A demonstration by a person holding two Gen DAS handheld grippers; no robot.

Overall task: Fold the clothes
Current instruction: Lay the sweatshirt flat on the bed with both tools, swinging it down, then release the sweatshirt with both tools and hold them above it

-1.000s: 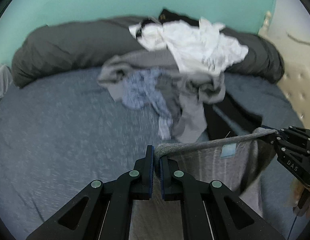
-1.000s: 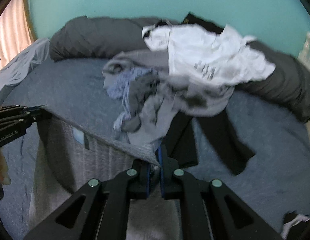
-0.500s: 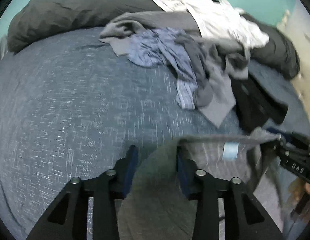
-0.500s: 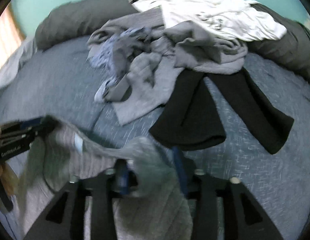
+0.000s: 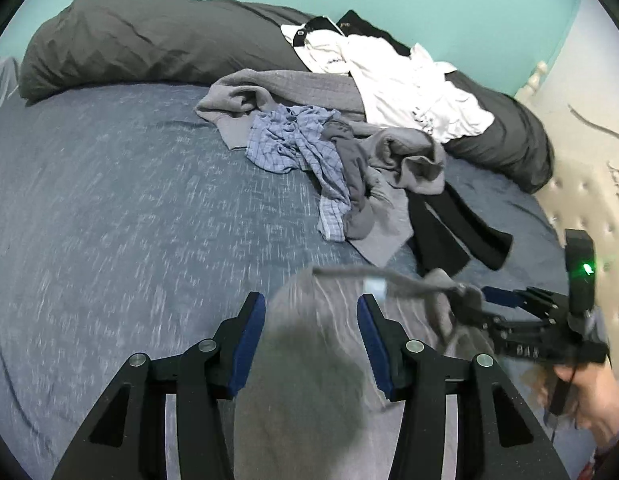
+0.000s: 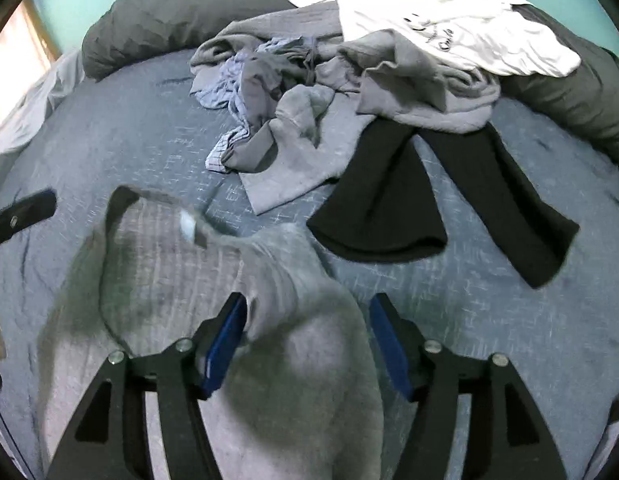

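Grey top dropping between the open tongs

The grey top [image 6: 277, 280] hangs loose and blurry, a small pale tag at its neck. More clothes [image 5: 349, 152] sit past the tongs in a messy heap: white, checked blue, grey and black ones.

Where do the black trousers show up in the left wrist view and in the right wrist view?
Left wrist view: the black trousers lie right of centre on the blue bedspread, just below the pile of grey clothes.
Right wrist view: the black trousers lie right of centre, legs spread towards the camera.
Shared landmark: the white shirt on the dark duvet beyond them.
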